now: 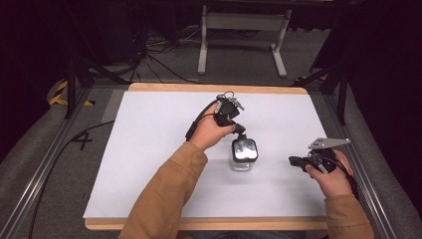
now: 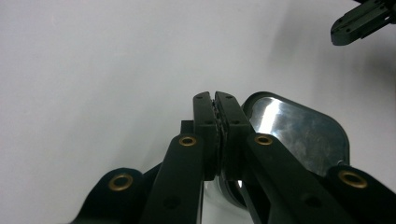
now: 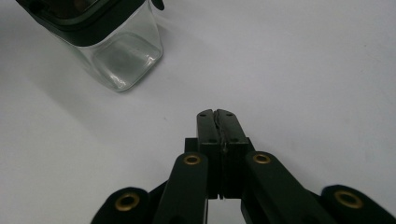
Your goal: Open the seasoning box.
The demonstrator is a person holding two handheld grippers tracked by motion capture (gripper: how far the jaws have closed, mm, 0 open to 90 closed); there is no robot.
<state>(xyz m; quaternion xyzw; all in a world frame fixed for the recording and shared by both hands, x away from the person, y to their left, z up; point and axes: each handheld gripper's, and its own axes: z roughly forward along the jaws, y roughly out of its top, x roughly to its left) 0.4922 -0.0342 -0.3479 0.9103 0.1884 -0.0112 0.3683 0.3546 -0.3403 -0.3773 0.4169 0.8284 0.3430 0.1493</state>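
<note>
Jar (image 1: pixel 244 155) just under left gripper (image 1: pixel 241 130) fingers (image 2: pixel 206 126)

**Clear jar, lid on, near table centre**

A square clear jar (image 1: pixel 244 158) with rounded corners stands upright on the white table (image 1: pixel 149 164), slightly toward four o'clock from centre. Its black-rimmed lid (image 2: pixel 299 130), with a glossy reflective top, sits on it. The inside looks empty.
</note>
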